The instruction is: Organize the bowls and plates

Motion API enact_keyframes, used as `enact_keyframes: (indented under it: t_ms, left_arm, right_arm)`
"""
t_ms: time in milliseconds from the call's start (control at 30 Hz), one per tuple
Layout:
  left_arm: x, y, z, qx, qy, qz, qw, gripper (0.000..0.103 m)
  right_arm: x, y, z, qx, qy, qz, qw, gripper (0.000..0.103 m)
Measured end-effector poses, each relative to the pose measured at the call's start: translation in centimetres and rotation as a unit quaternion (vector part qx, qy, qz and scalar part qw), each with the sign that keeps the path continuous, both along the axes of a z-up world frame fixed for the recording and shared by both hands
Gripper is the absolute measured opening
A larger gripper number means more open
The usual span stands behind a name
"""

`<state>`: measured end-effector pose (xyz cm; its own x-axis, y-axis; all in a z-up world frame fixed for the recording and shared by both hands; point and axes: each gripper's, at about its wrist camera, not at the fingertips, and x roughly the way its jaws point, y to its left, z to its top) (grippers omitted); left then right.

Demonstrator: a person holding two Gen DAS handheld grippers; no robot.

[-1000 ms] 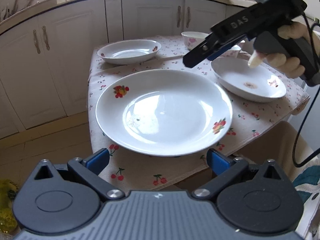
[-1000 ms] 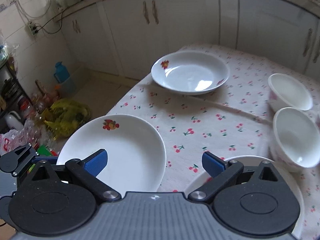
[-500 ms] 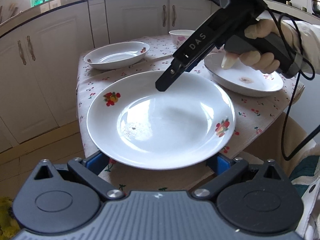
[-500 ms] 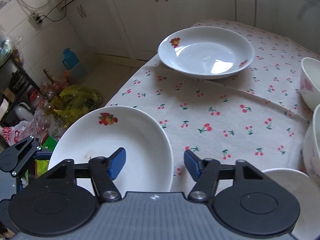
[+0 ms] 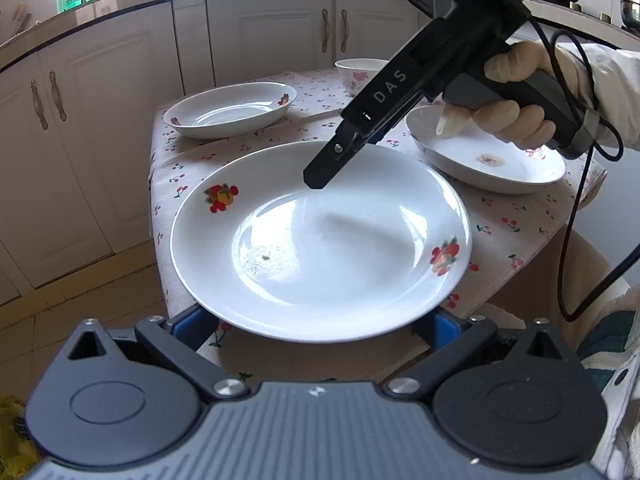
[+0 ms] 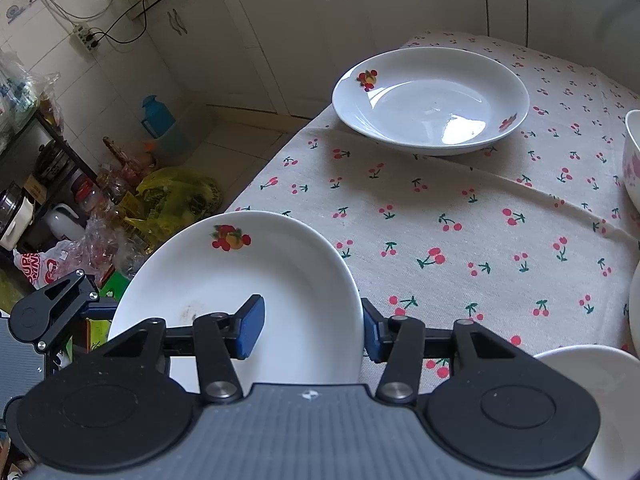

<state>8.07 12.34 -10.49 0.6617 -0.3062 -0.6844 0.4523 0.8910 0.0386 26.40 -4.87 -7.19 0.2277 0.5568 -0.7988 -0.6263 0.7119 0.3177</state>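
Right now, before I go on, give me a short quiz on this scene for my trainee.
1. True or false: the right gripper straddles the near plate's rim.
2. How many plates are on the tablecloth? A two, B three, C four.
3. Fill in: the tablecloth's print shows red ___.

Key
1. True: one pad is over the inside, the other is outside the rim.
2. B: near plate, far plate, stained plate.
3. Cherries.
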Motion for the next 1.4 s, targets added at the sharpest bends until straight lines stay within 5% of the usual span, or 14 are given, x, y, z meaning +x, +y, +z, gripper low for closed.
enact_keyframes:
  t_ms: [1133,1400]
  left_arm:
    - [7.0,-1.0,-0.4,0.006,-0.020,-0.035,0.9992,0.102]
    - [6.7,-0.6,-0.5,0.003,-0.019,-0.033,0.9993,0.101]
  right_arm:
    - [5.4,-1.6,-0.1,-0.012,-0.024,-0.074,0.997,0.057]
    - [4.9,-1.7,0.1,0.000,-0.016,-0.065,0.998,0.075]
